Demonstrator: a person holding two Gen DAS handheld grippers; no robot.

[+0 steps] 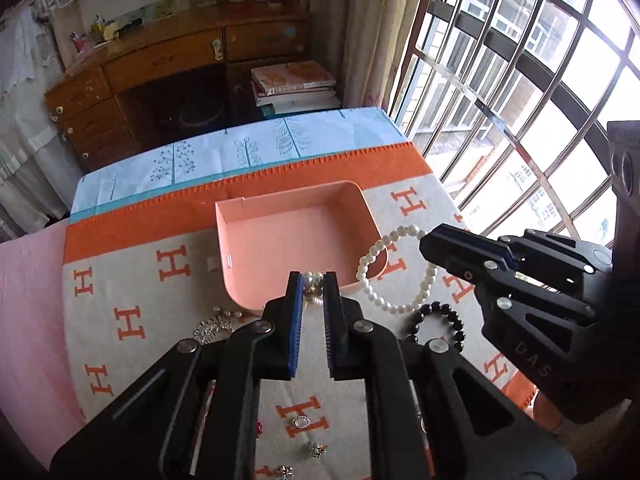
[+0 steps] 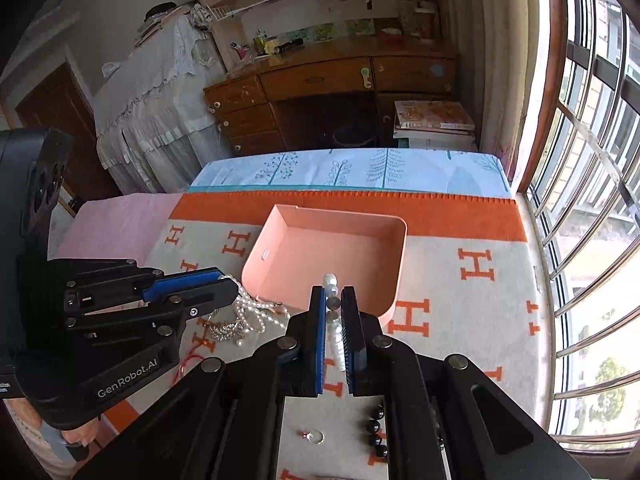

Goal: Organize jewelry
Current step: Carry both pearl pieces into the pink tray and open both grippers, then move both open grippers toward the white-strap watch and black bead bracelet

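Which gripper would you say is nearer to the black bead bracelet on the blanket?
Right. The right gripper, shut on a pearl bracelet, hangs just above the black bead bracelet; the left gripper, holding a pearl necklace, is farther left.

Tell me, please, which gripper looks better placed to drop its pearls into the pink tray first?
Probably the right gripper: its pearl bracelet already hangs over the pink tray's near corner. The left gripper holds its pearl necklace before the tray's near wall.
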